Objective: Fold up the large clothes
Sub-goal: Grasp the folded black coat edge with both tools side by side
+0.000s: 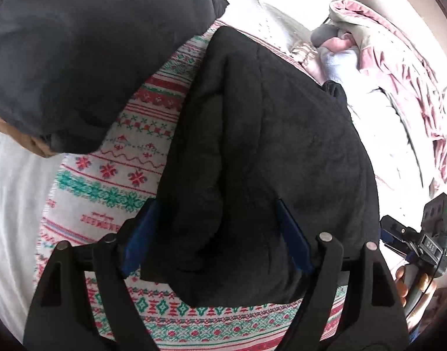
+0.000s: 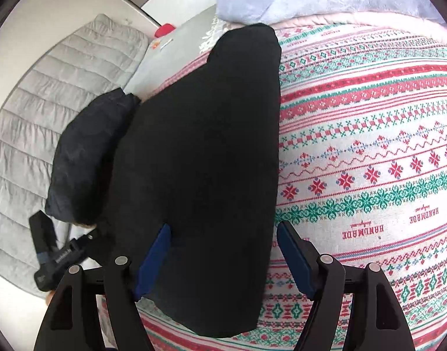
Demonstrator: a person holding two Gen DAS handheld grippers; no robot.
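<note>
left wrist risk: the black garment (image 1: 252, 146) is thick and bunched on the patterned blanket (image 1: 121, 175); a bite taking only the top layer could undo the fold.
left wrist position: left tongs (image 1: 217, 234) gape open, garment bulk between the blue fingers (image 1: 293, 234), ungripped.
right wrist risk: a shallow edge grab may slip.
right wrist position: right tongs (image 2: 223, 257) open, straddling the garment's near right edge.

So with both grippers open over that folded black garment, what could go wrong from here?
1. The left gripper straddles a thick ridge of the black garment; closing may pinch only the top layer and undo the fold.
2. The right gripper sits at the garment's edge and could also catch the patterned blanket.
</note>
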